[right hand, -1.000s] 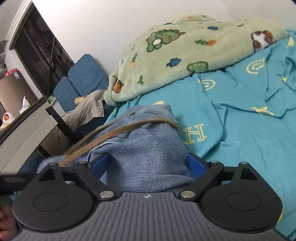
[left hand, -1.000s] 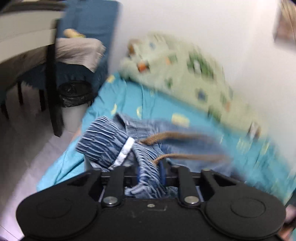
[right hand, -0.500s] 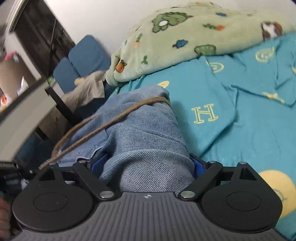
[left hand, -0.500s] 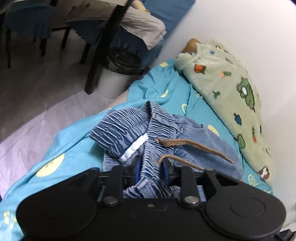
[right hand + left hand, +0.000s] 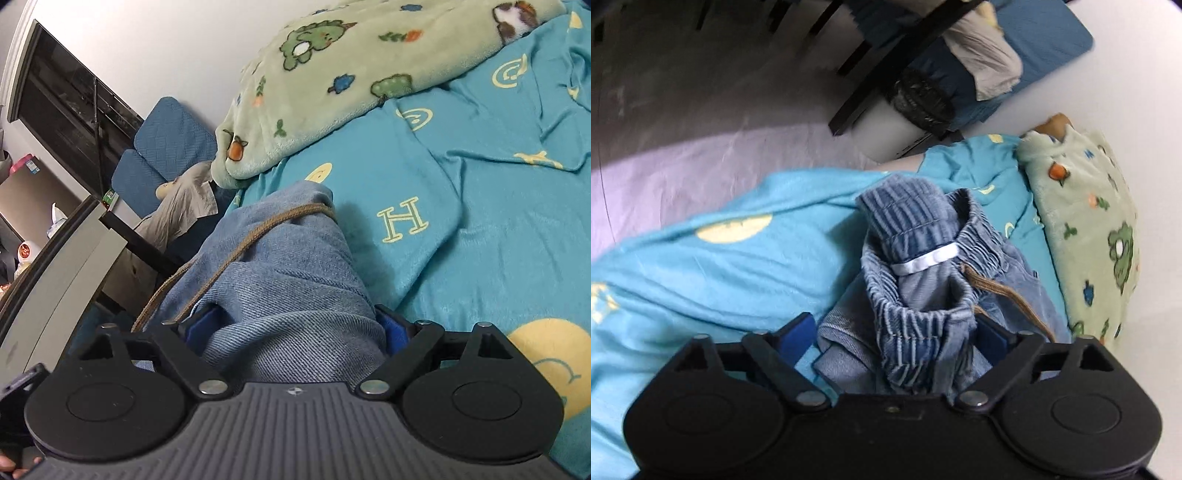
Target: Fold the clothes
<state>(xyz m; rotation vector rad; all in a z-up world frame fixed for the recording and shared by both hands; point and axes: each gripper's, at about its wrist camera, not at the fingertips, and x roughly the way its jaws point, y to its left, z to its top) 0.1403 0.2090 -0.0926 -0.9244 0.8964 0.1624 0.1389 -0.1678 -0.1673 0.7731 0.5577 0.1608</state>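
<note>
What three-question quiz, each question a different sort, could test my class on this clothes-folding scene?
1. True or false: the blue denim shorts lie on the turquoise patterned bedsheet.
2. What lies along the wall beyond them? A: green cartoon-print fleece blanket; B: red pillow; C: laptop.
3. Fill in: the white fabric loop sits inside the shorts' ribbed ____.
Key: 1 true; 2 A; 3 waistband.

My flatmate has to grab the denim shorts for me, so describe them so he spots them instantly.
On the bed's turquoise sheet, below the green cartoon blanket, lie the blue denim shorts. Only they have a ribbed elastic waistband and a brown drawstring.
</note>
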